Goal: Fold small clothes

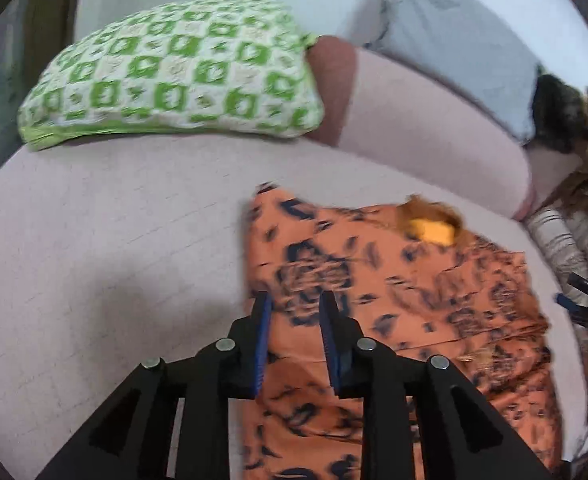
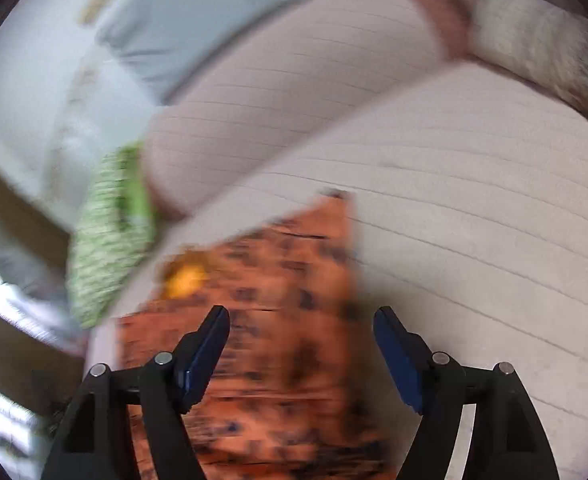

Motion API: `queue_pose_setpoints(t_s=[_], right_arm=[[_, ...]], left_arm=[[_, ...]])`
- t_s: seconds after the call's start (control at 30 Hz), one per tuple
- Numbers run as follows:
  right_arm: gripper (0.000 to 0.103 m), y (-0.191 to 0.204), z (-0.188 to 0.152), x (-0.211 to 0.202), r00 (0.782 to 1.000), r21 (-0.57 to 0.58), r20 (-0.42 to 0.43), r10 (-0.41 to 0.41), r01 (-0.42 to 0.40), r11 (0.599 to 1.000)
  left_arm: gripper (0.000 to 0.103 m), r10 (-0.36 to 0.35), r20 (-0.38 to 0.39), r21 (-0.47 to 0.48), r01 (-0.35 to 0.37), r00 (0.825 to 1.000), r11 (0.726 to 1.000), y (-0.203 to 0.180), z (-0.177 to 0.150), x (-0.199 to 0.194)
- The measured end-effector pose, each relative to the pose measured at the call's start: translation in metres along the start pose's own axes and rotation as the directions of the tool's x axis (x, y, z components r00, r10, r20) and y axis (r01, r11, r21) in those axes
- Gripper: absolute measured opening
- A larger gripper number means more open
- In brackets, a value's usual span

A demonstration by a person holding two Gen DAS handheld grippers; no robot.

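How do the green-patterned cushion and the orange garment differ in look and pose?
The green-patterned cushion is plump and white-and-green checked; the orange garment is thin with dark blotches. The cushion leans at the sofa's back; the garment lies flat on the seat. Both rest on the sofa, ungripped.

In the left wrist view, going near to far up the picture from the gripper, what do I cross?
left gripper → orange patterned garment → bare pink sofa seat → pink backrest cushion → grey pillow
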State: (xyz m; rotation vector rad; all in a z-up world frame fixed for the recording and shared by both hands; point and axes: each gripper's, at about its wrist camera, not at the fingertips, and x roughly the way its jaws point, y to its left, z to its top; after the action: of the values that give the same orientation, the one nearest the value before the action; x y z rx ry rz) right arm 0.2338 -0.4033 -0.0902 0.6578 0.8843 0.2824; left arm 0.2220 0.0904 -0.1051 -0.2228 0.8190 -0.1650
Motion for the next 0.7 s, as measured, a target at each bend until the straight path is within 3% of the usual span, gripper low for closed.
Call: queue_pose_setpoints(t_s=[0.07,0.1,0.17,0.2,0.27,0.33,0.4,0.43,0.47,0.5,0.53,0.6,0.7], right_arm=[[0.077,0.010,0.001,0.023,0.985,0.027,-0.068,0.156,-0.154,0.988],[0.077,0.007,-0.002,0.038,0.973,0.049,-0.123,0.198,-0.193,0.980],[0.076,-0.019,-0.015,0.072,0.977,0.085,-0.197,0.088,-0.072,0.994],[0.064,-0.037,-0.019,0.081,0.977,0.142,-0.190,0.094,-0.068,0.988],[0.062,-0.038,-0.013,0.071,0.981,0.200,-0.129,0.144,-0.117,0.973],[0.065,-0.013,-0.006,0.055,0.979,0.102,-0.096,0.179,-0.169,0.980],[0.077,-0.008,-0.003,0.057,0.981,0.074,-0.096,0.168,-0.161,0.984],[0.081,-0.021,-0.004,0.074,0.986,0.106,-0.135,0.097,-0.083,0.991],[0.081,-0.037,-0.005,0.090,0.979,0.159,-0.175,0.105,-0.077,0.984],[0.079,-0.045,-0.003,0.087,0.981,0.209,-0.142,0.134,-0.102,0.973],[0.079,-0.039,0.001,0.074,0.984,0.232,-0.108,0.138,-0.110,0.966],[0.079,-0.010,0.004,0.042,0.992,0.108,-0.045,0.120,-0.114,0.988],[0.079,0.017,-0.006,-0.006,0.996,0.002,-0.070,0.064,-0.064,0.998]], left_arm=[[0.039,-0.072,-0.027,0.001,0.072,0.997,0.997,-0.006,-0.002,0.010],[0.042,-0.061,-0.043,0.010,0.062,0.997,0.998,-0.005,-0.008,0.016],[0.038,0.049,-0.159,0.027,-0.045,0.986,0.999,0.002,-0.019,0.055],[0.037,0.058,-0.129,0.030,-0.055,0.990,0.998,0.005,-0.021,0.059],[0.034,0.095,-0.092,0.044,-0.092,0.991,0.995,-0.002,-0.014,0.047],[0.036,0.080,-0.027,0.058,-0.078,0.996,0.995,-0.005,-0.010,0.037],[0.036,0.104,-0.090,0.057,-0.099,0.991,0.993,0.000,-0.011,0.054],[0.036,0.093,-0.130,0.033,-0.089,0.987,0.995,0.007,-0.014,0.068],[0.036,0.085,-0.104,0.028,-0.082,0.991,0.996,0.008,-0.013,0.068],[0.036,0.098,-0.114,0.034,-0.095,0.989,0.995,0.004,-0.009,0.066],[0.038,0.107,-0.119,0.037,-0.103,0.987,0.994,-0.002,-0.003,0.056],[0.049,0.059,-0.069,0.038,-0.056,0.996,0.998,-0.006,0.000,0.030],[0.065,0.058,0.012,0.037,-0.059,0.998,0.998,-0.004,-0.011,-0.022]])
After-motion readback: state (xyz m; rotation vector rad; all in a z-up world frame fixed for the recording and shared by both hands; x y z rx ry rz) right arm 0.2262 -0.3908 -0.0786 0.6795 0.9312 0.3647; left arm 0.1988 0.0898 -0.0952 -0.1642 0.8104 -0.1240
